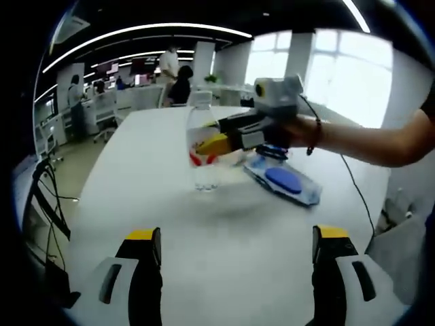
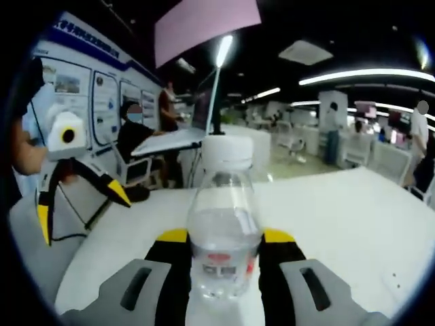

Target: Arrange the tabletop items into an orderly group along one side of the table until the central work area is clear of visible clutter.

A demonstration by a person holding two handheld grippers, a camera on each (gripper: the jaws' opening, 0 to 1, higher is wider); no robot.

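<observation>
Clear water bottle [image 2: 223, 234] stood upright between the right gripper [image 2: 224, 238] jaws, which clasped its sides, on the white table [image 2: 340, 210], left gripper [image 1: 234, 238] jaws spread wide apart, nothing between them, bottle well ahead of them.

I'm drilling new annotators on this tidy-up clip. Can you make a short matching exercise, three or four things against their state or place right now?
Things:
1. right claw
2. left claw
3. water bottle
4. blue-and-clear packet

States or places:
A. lying flat on the white table, beside the bottle
B. open, nothing between its jaws
C. upright, white cap on
D. shut on the bottle's lower body

Pairs: 1-D, 2-B, 3-C, 4-A
</observation>
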